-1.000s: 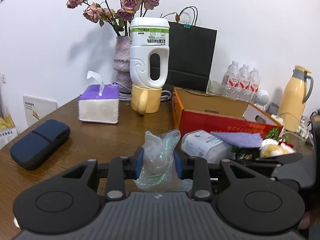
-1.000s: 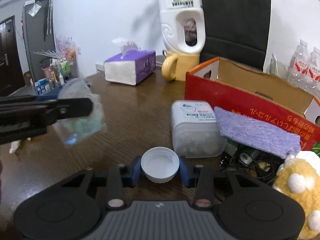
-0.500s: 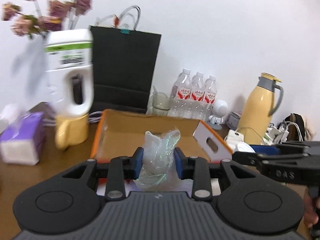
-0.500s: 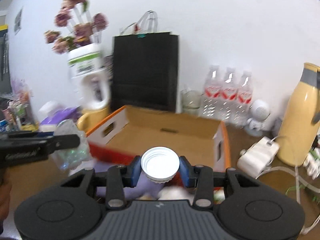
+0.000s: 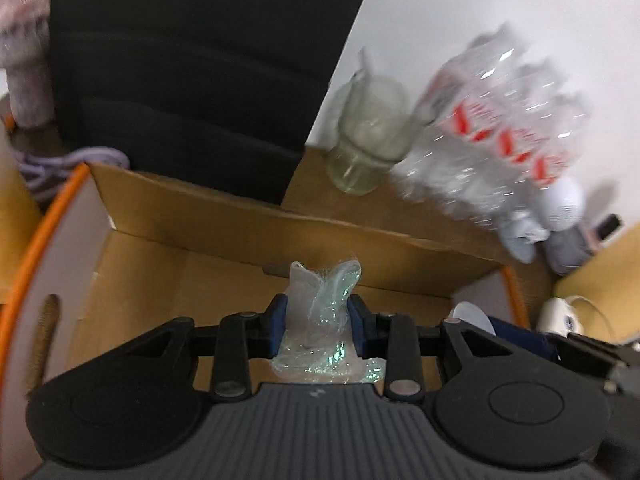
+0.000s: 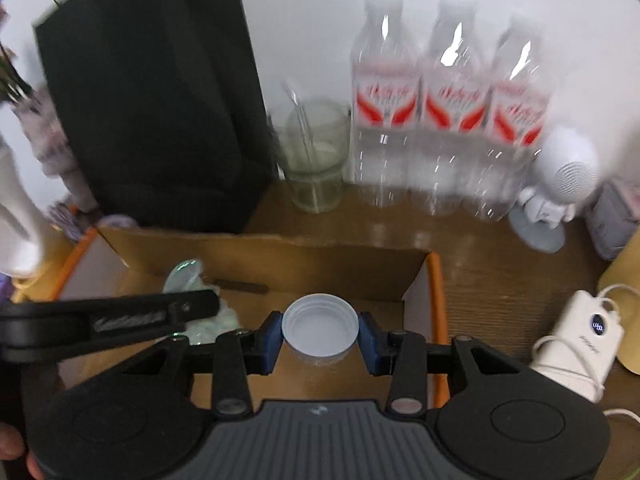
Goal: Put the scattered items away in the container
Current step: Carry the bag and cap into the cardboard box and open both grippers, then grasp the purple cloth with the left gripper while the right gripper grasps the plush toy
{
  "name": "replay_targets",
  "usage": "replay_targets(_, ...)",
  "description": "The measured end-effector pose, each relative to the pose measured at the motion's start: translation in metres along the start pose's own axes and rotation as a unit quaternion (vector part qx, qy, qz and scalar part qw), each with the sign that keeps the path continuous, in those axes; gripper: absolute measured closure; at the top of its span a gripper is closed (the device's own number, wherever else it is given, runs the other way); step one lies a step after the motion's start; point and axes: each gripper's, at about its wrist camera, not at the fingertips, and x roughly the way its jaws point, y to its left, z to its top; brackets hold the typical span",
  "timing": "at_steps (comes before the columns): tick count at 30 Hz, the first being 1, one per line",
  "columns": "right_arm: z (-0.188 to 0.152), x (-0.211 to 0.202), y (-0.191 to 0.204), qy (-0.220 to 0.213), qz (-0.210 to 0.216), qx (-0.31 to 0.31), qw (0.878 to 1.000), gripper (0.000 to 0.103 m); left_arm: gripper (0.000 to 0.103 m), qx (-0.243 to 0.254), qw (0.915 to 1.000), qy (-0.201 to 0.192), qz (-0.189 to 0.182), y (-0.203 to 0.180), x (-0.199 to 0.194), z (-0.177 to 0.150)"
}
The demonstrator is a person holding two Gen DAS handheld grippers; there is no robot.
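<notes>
My left gripper [image 5: 317, 326] is shut on a crumpled clear plastic wrapper [image 5: 322, 312] and holds it over the inside of the cardboard box [image 5: 208, 216], which has orange edges. My right gripper [image 6: 320, 334] is shut on a white plastic cap [image 6: 320, 326], open side facing the camera, also over the box [image 6: 280, 258], near its right wall. In the right wrist view the left gripper [image 6: 192, 306] reaches in from the left with the wrapper [image 6: 184, 276]. In the left wrist view the cap [image 5: 472, 318] and the right gripper's arm show at lower right.
Behind the box stand a black paper bag [image 6: 152, 100], a glass cup [image 6: 316, 156], three water bottles [image 6: 448, 120] and a small white robot figure [image 6: 560, 184]. A white power bank with cable [image 6: 580, 340] lies right of the box. A vase [image 5: 28, 56] is far left.
Both grippers have moved forward from above the table and over the box's front wall, still holding the wrapper and the cap. They now hang over the box interior, close together.
</notes>
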Motion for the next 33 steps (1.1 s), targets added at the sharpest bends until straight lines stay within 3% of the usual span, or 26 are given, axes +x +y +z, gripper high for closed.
replay_targets(3,-0.002,0.025,0.009,0.019,-0.031,-0.031,0.999,0.064,0.065,0.007,0.9999,0.008,0.005,-0.005,0.021,0.004)
replay_targets(5,-0.003,0.037,0.010,0.032,-0.043,-0.036,0.998,0.064,0.053,0.011,0.9998,0.014,0.007,-0.008,0.025,0.007)
replay_targets(11,-0.004,0.052,0.012,0.058,-0.043,-0.035,0.997,0.061,0.033,0.038,0.9991,0.018,0.010,-0.012,0.016,0.011)
replay_targets(13,-0.004,0.041,0.013,0.055,-0.035,-0.031,0.997,0.056,0.027,0.042,0.9990,0.014,0.008,-0.009,0.003,0.014)
replay_targets(15,-0.001,0.025,0.011,0.045,-0.032,-0.027,0.998,0.040,0.020,0.040,0.9991,0.009,0.012,-0.005,-0.015,0.019)
replay_targets(19,0.007,-0.017,0.012,0.026,-0.033,-0.015,0.999,0.031,0.005,0.049,0.9981,0.014,0.035,0.002,-0.058,0.025)
replay_targets(24,0.005,-0.065,0.013,0.019,-0.016,0.012,1.000,0.020,0.000,0.089,0.9925,0.010,0.084,0.004,-0.108,0.015)
replay_targets(29,-0.016,-0.092,0.020,0.020,-0.003,0.024,1.000,0.019,0.000,0.119,0.9854,0.000,0.122,0.011,-0.146,-0.011)
replay_targets(33,-0.039,-0.114,0.035,-0.004,-0.002,0.013,1.000,0.018,0.000,0.134,0.9814,-0.034,0.133,0.019,-0.169,-0.037)
